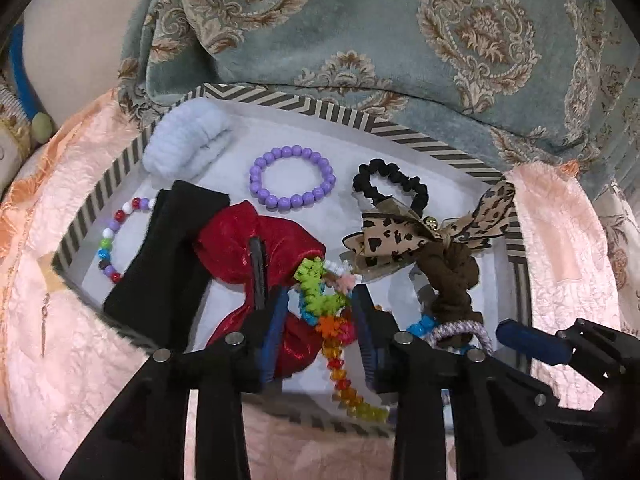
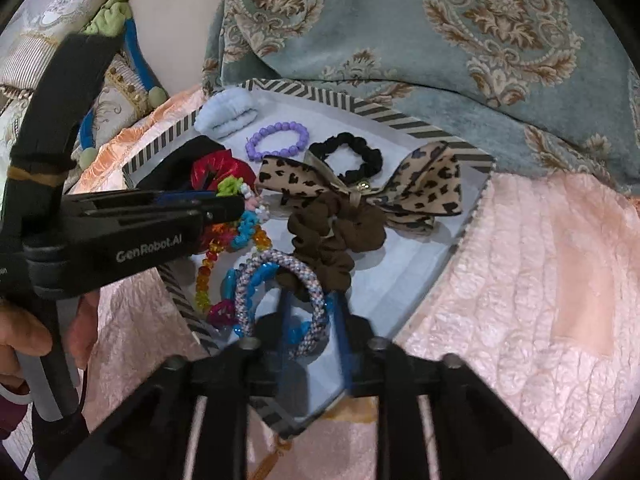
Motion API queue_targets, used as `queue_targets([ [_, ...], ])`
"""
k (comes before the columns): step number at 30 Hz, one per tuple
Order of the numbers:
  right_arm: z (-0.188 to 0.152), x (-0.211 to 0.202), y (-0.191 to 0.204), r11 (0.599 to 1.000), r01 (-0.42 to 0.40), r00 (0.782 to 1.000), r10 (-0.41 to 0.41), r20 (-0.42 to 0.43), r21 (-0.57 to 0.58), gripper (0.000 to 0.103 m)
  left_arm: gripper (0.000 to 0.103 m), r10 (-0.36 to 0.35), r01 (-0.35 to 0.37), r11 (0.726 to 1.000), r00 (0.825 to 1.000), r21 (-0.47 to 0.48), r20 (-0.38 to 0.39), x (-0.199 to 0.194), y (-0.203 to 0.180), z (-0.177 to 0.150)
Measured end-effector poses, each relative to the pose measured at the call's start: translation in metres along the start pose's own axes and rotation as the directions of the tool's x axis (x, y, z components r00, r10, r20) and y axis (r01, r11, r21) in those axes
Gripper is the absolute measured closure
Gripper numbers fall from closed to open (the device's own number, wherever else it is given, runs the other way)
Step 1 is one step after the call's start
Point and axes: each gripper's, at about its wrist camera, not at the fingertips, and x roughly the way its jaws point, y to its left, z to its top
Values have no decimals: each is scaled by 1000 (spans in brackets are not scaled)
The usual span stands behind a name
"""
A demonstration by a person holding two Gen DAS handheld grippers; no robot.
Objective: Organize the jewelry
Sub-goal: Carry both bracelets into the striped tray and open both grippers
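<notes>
Lying in a shallow tray (image 1: 404, 131) with a striped rim, on a peach quilted bedcover (image 1: 52, 320), is a heap of hair ties and bracelets, and much of it is only partly readable. The tray's near edge is hidden behind both grippers, and motion blur smears the right gripper's blue pads (image 2: 343, 340) in its own view. A black headband (image 1: 160, 256) covers part of a multicoloured bead bracelet (image 1: 107, 240), and a red scrunchie (image 1: 256, 240) is partly hidden by the left gripper's fingers. The left gripper (image 1: 320, 300) has its jaws parted; a bright strand of green, blue, orange and yellow beads (image 1: 336, 344) runs up between them, and no pad clearly presses on it. In the right wrist view that gripper comes in from the left, held by a hand (image 2: 24, 336) cut off at the frame edge. The right gripper (image 2: 312, 312) also has its jaws apart, with a speckled purple-and-white corded ring (image 2: 280, 264) and a translucent blue bracelet (image 2: 256, 272) lying partly between them; whether either pad touches the ring cannot be told through the blur. Just beyond sit a brown scrunchie (image 2: 332, 236) and a leopard-print bow (image 2: 424, 184). Farther back, well apart from both grippers, lie a purple bead bracelet (image 1: 292, 178), a black scrunchie (image 1: 400, 184) and a pale blue fuzzy band (image 1: 188, 136).
</notes>
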Motion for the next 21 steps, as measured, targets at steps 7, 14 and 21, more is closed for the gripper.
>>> queue_targets([
  [7,-8,-30,-1,996,-14,998,8,68,87,70,84,30,-30,999,999,-18,22,-31,8,-12],
  [14,-5,-47,17,987,61,990,-79,115,150,63,84,75,-74,997,995,-27,62,-62,15,-24],
  [21,-4,-55,41,976,89,986,-115,123,197,58,84,81,-81,997,992,-12,96,-90,23,-34],
])
